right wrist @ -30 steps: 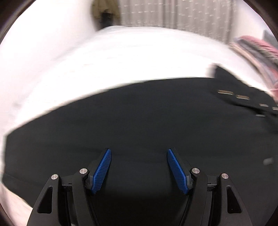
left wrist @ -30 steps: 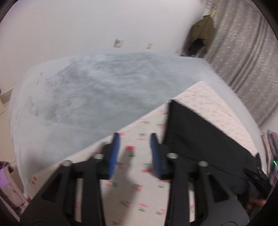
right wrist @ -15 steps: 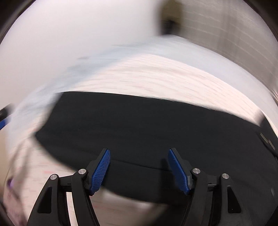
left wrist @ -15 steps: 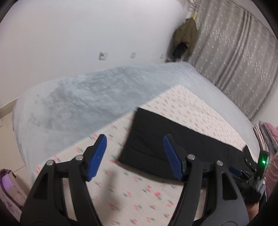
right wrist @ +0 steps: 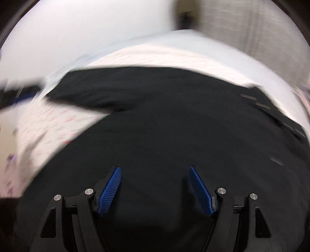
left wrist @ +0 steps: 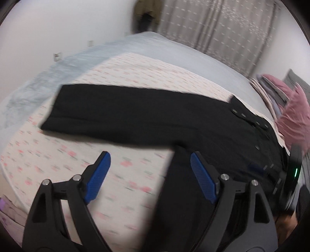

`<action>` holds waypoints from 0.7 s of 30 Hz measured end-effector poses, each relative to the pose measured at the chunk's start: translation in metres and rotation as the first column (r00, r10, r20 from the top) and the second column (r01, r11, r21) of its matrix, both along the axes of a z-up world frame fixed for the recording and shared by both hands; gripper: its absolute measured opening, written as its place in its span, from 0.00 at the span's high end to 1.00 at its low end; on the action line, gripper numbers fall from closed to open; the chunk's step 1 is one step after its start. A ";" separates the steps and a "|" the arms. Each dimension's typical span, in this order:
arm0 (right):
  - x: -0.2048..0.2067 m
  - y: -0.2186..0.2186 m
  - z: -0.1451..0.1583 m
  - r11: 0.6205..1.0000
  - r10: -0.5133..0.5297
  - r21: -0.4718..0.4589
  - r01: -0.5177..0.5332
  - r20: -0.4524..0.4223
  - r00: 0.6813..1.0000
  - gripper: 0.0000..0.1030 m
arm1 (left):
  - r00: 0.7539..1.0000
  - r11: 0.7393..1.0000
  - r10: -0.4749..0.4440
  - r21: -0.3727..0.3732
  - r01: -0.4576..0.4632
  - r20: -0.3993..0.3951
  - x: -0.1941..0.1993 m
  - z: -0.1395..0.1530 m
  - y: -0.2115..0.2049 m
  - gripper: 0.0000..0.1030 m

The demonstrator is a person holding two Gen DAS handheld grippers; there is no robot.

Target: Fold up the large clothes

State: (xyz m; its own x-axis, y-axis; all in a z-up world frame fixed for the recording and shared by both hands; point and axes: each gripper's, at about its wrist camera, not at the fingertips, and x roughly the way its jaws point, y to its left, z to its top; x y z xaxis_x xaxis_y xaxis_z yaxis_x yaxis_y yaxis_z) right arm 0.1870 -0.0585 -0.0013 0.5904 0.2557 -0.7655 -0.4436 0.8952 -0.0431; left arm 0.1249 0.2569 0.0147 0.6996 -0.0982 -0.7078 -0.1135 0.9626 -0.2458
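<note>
1. Bedroom walls (left wrist: 58, 23) stand plain and pale behind the bed, with a patterned grey curtain (left wrist: 222, 29) at the far right; the right wrist view is smeared by motion blur, so wall and curtain there are only soft patches.
2. Filling most of both views, the bed (left wrist: 174, 50) carries a light blue fuzzy blanket (left wrist: 38, 85) at its far left and a cream floral sheet (left wrist: 135, 75) over the middle; the print is too blurred to read as anything but pink and green flecks.
3. On the floral sheet lies the black garment (left wrist: 135, 116), a long dark piece spread across the bed with one narrow end reaching left and a row of small metal fastenings (left wrist: 240, 114) near its right end. Its lower part runs under the gripper frame and is cut off by the picture edge. In the right wrist view it (right wrist: 164, 126) fills the centre, and its folds cannot be made out in the dark cloth.
4. A pink cloth bundle (left wrist: 294, 114) sits at the right of the bed, partly cut off by the lens rim.
5. Something dark and olive (left wrist: 147, 13) hangs at the wall corner; too blurred to name.
6. Left gripper (left wrist: 149, 172): its jaws are spreading wide, nothing between the blue pads (left wrist: 97, 176), above the sheet and the garment's edge.
7. Right gripper (right wrist: 155, 186): its jaws are also widening, empty, hovering above the black cloth.
</note>
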 end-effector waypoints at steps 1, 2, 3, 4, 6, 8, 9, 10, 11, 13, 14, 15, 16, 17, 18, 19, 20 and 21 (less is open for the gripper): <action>0.004 -0.032 0.001 0.997 -0.074 -0.001 0.074 0.016 0.997 0.28 | 1.000 1.000 -0.018 -0.016 0.018 0.006 -0.004 -0.005 -0.014 0.17; 0.006 -0.056 0.001 0.990 -0.138 -0.004 0.138 0.025 0.990 0.28 | 0.999 0.999 -0.036 -0.035 0.037 0.017 -0.007 -0.010 -0.025 0.17; 0.011 -0.091 -0.002 0.975 -0.222 -0.004 0.222 0.032 0.975 0.28 | 0.998 0.997 -0.056 -0.057 0.058 0.038 -0.010 -0.016 -0.039 0.17; 0.016 -0.130 -0.006 0.953 -0.302 -0.008 0.302 0.035 0.953 0.28 | 0.996 0.995 -0.069 -0.065 0.072 0.051 -0.012 -0.021 -0.049 0.17; 0.027 -0.187 -0.015 0.907 -0.419 -0.031 0.420 0.036 0.907 0.28 | 0.994 0.994 -0.095 -0.054 0.098 0.057 -0.012 -0.031 -0.069 0.17; 0.041 -0.235 -0.029 0.865 -0.499 -0.042 0.500 0.020 0.866 0.28 | 0.991 0.991 -0.127 -0.030 0.128 0.033 -0.007 -0.038 -0.085 0.17; 0.038 -0.255 -0.034 0.854 -0.519 -0.029 0.519 0.008 0.854 0.28 | 0.988 0.988 -0.151 -0.023 0.151 0.020 -0.004 -0.040 -0.092 0.17; 0.039 -0.284 -0.037 0.831 -0.556 0.011 0.556 -0.008 0.831 0.28 | 0.987 0.986 -0.163 -0.019 0.163 0.015 -0.002 -0.041 -0.096 0.17; 0.042 -0.307 -0.038 0.807 -0.589 0.043 0.589 -0.018 0.808 0.30 | 0.985 0.985 -0.170 -0.012 0.170 0.014 -0.001 -0.042 -0.099 0.17; 0.037 -0.350 -0.036 0.776 -0.628 0.057 0.628 -0.022 0.778 0.30 | 0.984 0.984 -0.179 0.010 0.179 0.013 0.000 -0.046 -0.103 0.17; 0.035 -0.373 -0.034 0.752 -0.660 0.003 0.660 0.015 0.752 0.31 | 0.984 0.984 -0.179 0.018 0.179 0.008 0.001 -0.047 -0.103 0.17; 0.030 -0.402 -0.033 0.710 -0.700 -0.069 0.701 0.048 0.713 0.31 | 0.984 0.984 -0.177 0.023 0.177 -0.001 0.001 -0.050 -0.102 0.17; 0.025 -0.430 -0.033 0.673 -0.733 -0.090 0.734 0.050 0.678 0.29 | 0.984 0.984 -0.176 0.026 0.176 -0.011 0.003 -0.053 -0.101 0.17; 0.018 -0.459 -0.033 0.621 -0.780 -0.084 0.779 0.038 0.625 0.30 | 0.985 0.985 -0.172 0.028 0.173 -0.018 0.003 -0.054 -0.100 0.17; 0.008 -0.498 -0.034 0.498 -0.863 -0.127 0.858 0.028 0.505 0.30 | 0.986 0.985 -0.166 0.033 0.167 -0.032 0.003 -0.057 -0.098 0.17; -0.002 -0.525 -0.036 0.400 -0.911 -0.168 0.901 0.030 0.411 0.30 | 0.985 0.985 -0.164 0.038 0.166 -0.045 0.004 -0.058 -0.096 0.17; -0.020 -0.561 -0.037 0.265 -0.960 -0.216 0.940 0.032 0.279 0.30 | 0.984 0.984 -0.170 0.044 0.172 -0.063 0.007 -0.059 -0.095 0.17; -0.030 -0.577 -0.034 0.201 -0.976 -0.232 0.952 0.039 0.216 0.28 | 0.978 0.979 -0.190 0.058 0.196 -0.084 0.013 -0.057 -0.096 0.17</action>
State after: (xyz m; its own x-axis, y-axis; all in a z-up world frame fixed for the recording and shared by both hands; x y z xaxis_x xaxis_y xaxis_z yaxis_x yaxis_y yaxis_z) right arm 0.1567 -0.6356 -0.0357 0.2031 -0.5914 -0.7804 0.7468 0.6090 -0.2671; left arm 0.1376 0.1610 -0.0419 0.6146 -0.1779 -0.7685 0.0596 0.9819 -0.1796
